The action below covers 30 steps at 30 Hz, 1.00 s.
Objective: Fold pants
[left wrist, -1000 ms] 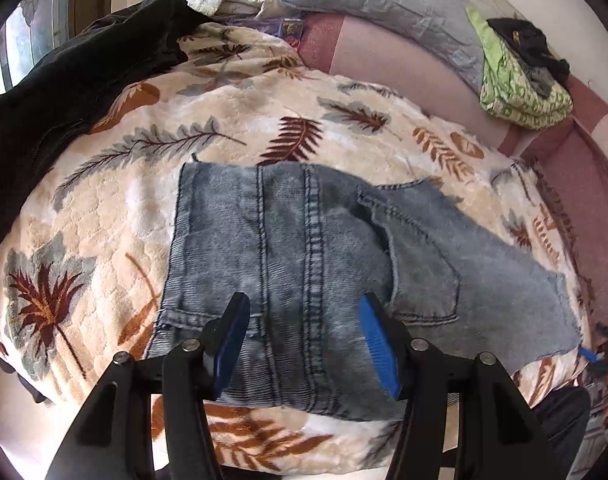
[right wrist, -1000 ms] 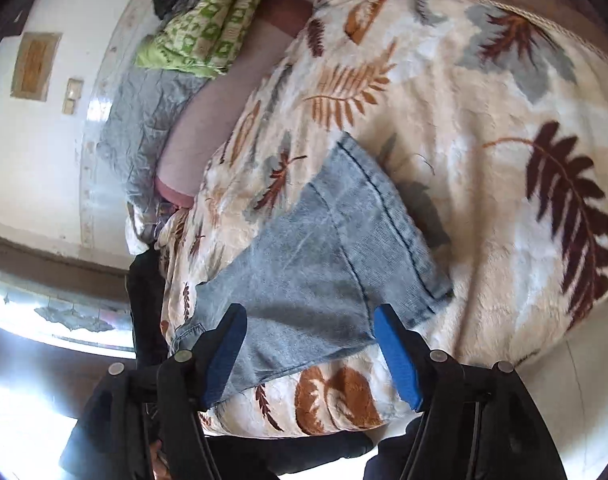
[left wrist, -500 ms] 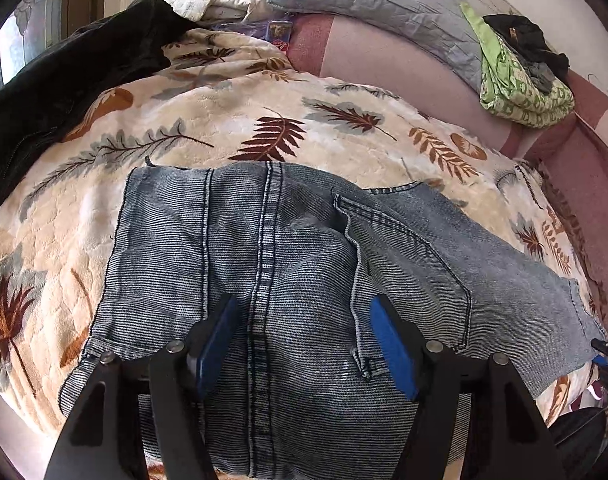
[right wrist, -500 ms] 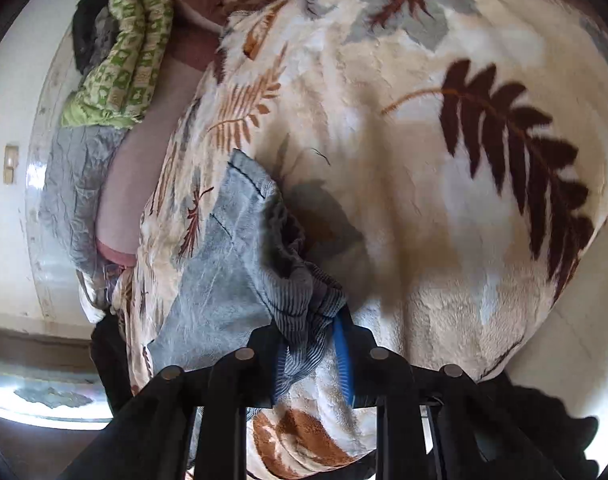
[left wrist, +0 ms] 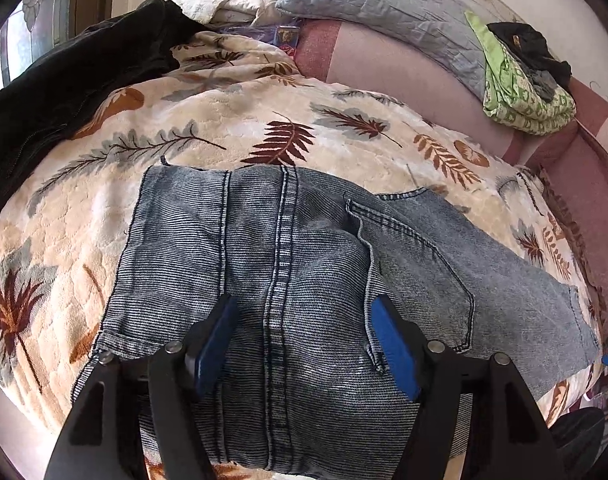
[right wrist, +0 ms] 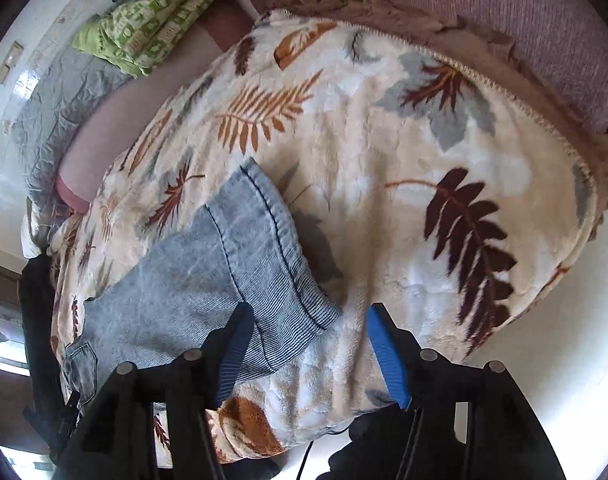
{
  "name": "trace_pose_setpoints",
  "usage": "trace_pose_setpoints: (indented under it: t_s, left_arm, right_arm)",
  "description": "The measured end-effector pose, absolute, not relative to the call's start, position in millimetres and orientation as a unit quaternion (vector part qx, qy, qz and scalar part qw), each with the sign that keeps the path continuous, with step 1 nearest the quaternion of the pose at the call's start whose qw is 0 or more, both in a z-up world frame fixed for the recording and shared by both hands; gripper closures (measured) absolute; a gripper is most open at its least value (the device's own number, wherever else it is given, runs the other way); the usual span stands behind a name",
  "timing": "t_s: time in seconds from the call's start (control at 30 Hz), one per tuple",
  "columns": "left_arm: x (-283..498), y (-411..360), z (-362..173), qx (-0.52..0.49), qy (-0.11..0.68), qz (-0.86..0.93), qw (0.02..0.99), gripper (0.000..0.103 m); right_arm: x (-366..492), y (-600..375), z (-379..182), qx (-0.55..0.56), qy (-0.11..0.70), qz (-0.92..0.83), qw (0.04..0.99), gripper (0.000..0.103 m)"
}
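Observation:
Blue-grey denim pants [left wrist: 288, 264] lie spread on a cream blanket with a leaf print [left wrist: 232, 128]. The waist and back pocket fill the left wrist view. My left gripper [left wrist: 304, 332] hovers open over the centre seam, its blue pads apart and nothing pinched. In the right wrist view the hem of the pants [right wrist: 264, 256] lies on the blanket [right wrist: 383, 184]. My right gripper [right wrist: 307, 340] is over that hem corner with its jaws opening. The fabric lies flat below the left pad, and neither pad presses on it.
A dark garment [left wrist: 64, 76] lies at the blanket's far left. A grey pillow [left wrist: 383, 4] and a green patterned cloth [left wrist: 523, 92] with dark clothes on it rest on the pink mattress [left wrist: 403, 68] behind. The blanket's fringed edge [right wrist: 523, 108] runs at the right.
My right gripper was shut on the bunched hem half a second ago; now it has let go and risen, and the hem lies flat. My left gripper dropped closer to the waist.

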<state>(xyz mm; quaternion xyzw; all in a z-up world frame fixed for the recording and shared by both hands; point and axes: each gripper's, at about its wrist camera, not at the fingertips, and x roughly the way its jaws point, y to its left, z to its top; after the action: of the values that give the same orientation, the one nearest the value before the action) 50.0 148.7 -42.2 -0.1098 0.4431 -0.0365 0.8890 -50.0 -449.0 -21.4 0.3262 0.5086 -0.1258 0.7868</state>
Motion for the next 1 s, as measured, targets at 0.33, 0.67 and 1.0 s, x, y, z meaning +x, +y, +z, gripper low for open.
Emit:
trace_pose_setpoints:
  t_s: [0.33,0.67,1.0]
  left_arm:
    - [48.8,142.5,-35.3,-0.091,0.437,-0.021,0.895,0.033]
    - [58.9,119.0,-11.5,-0.051,0.397,0.028,0.916,0.028]
    - [60.1,141.2,-60.1,-0.057,0.444,0.059,0.892,0.022]
  right_arm:
    - [-15.4,-421.3,-68.0,0.347,0.536,-0.059,0.768,0.035]
    - [44.3,-328.7,14.6,0.238,0.499,0.060,0.831,0.033]
    - [190.4,-97.4,-11.2,0.072,0.563,0.222,0.793,0.046]
